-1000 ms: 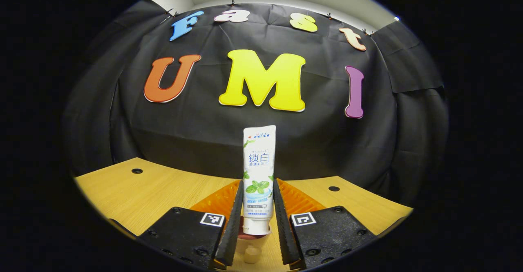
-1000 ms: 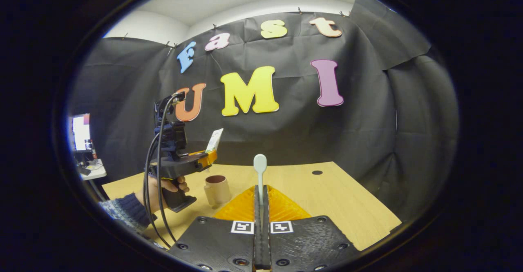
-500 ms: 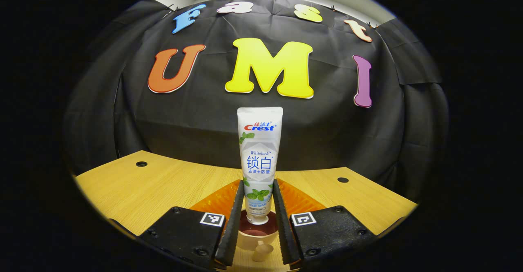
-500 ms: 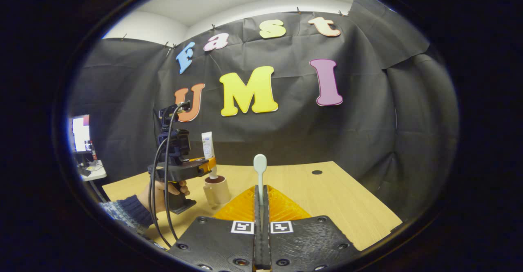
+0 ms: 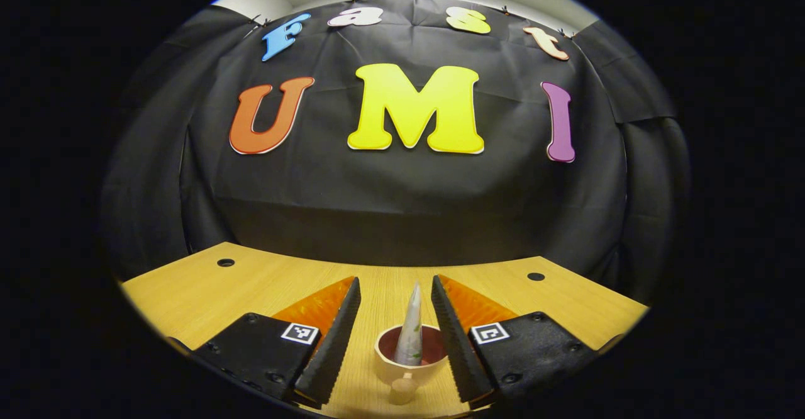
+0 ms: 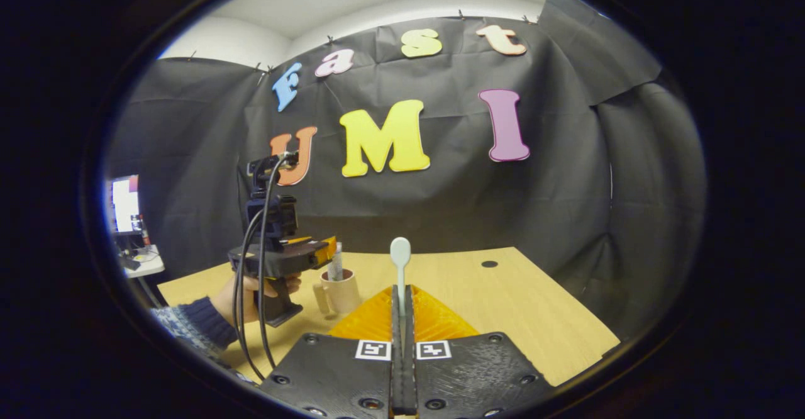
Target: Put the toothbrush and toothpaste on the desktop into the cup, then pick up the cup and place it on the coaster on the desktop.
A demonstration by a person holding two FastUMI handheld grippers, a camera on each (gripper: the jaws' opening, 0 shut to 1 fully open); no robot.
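On the wooden worktop [image 5: 264, 284], between the spread fingers of the left tool [image 5: 395, 337]: one cup [image 5: 407, 361] with side handle, toothpaste [image 5: 412, 334] standing inside it, crimped end up, touched by neither finger; left tool released. Right tool [image 6: 402, 318]: clenched on the toothbrush [image 6: 400, 268], held upright, well apart from the cup. Progress, as judged: toothpaste in cup; toothbrush yet to go in; cup yet to go on the coaster, whose place I cannot tell. Surroundings: cable and a hand [image 6: 251, 290] with a knitted sleeve on the left tool; two holes in the worktop; side table with a screen at far left. Obstruction: the left tool hangs right over the cup mouth.
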